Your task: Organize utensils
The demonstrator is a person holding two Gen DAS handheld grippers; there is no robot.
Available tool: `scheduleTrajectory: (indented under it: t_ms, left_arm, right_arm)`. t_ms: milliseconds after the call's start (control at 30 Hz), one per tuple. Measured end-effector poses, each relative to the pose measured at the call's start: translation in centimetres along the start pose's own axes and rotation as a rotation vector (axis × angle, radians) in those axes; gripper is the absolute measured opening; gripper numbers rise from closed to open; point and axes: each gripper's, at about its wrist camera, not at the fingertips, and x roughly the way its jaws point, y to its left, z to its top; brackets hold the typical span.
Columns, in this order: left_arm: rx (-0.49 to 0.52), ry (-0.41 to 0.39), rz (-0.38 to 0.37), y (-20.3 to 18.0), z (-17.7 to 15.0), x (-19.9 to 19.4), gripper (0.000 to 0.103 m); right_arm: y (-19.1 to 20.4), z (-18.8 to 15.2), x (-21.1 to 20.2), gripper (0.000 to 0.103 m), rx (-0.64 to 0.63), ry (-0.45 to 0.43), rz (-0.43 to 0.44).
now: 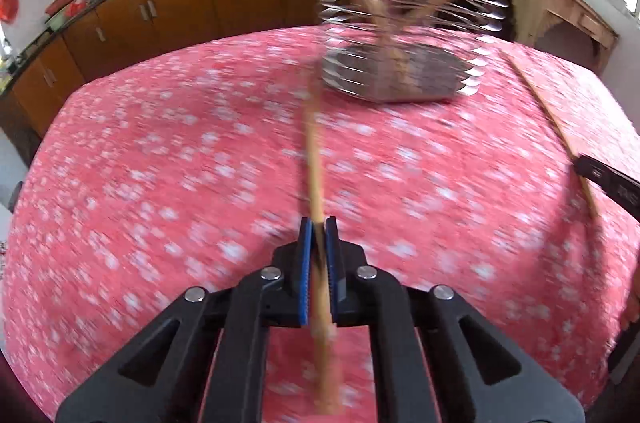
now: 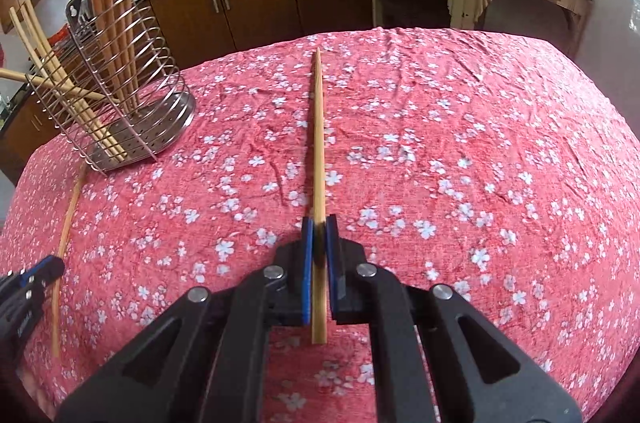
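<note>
Between the pads of my right gripper [image 2: 319,223] I am pinching one chopstick [image 2: 319,143], and my left gripper [image 1: 319,223] is squeezing another chopstick [image 1: 314,163]. The wire holder [image 2: 132,95] is sitting ahead to the left; long sticks could be bumping its rim and slipping out.

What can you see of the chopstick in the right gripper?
The chopstick is a slim, straight stick of pale wood or bamboo, tapering towards its far tip. The right gripper is shut on it near its thicker end, its blue-padded fingers pressing either side, with a short butt sticking out behind the pads. It points away along the fingers over the pink flowered tablecloth; whether its tip rests on the cloth is unclear. It lies apart from the wire utensil holder.
</note>
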Motion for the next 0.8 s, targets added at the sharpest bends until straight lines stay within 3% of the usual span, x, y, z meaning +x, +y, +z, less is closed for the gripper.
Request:
scheduleTrajectory:
  t_ms: [67,267,367,467,533,600,667,800]
  left_arm:
    - [-0.011,-0.005,0.040,2.1,1.2,1.1,0.007]
    - [-0.024,-0.015,0.006,5.8,3.3,2.9,0.007]
    - [-0.067,-0.026,-0.061,7.0,3.0,2.0,0.007]
    - [-0.035,-0.058,-0.071,7.4,1.2,0.0,0.008]
    - [-0.022,-0.061,-0.079,7.2,-0.1,-1.1,0.013]
    - [-0.011,-0.059,-0.081,7.1,-1.6,-1.7,0.032]
    - [0.001,-0.064,-0.076,6.8,-2.5,-2.1,0.041]
    - [-0.002,-0.044,-0.066,6.0,-3.0,-1.5,0.041]
  right_arm:
    - [0.3,0.3,0.3,0.008,-0.012,-0.003,0.003]
    - [0.8,1.1,1.3,0.008,-0.003,-0.003,0.012]
    - [0.1,0.7,0.9,0.009,-0.002,-0.001,0.027]
    - [-0.5,-0.3,-0.3,0.018,-0.008,-0.006,0.047]
    - [-0.9,-1.0,-1.0,0.022,-0.011,-0.009,0.058]
    - [-1.0,-1.7,-1.1,0.022,-0.017,0.000,0.063]
    - [-0.9,-2.2,-1.1,0.022,-0.030,0.006,0.052]
    - [-0.1,-2.7,-1.2,0.021,-0.087,-0.022,0.004]
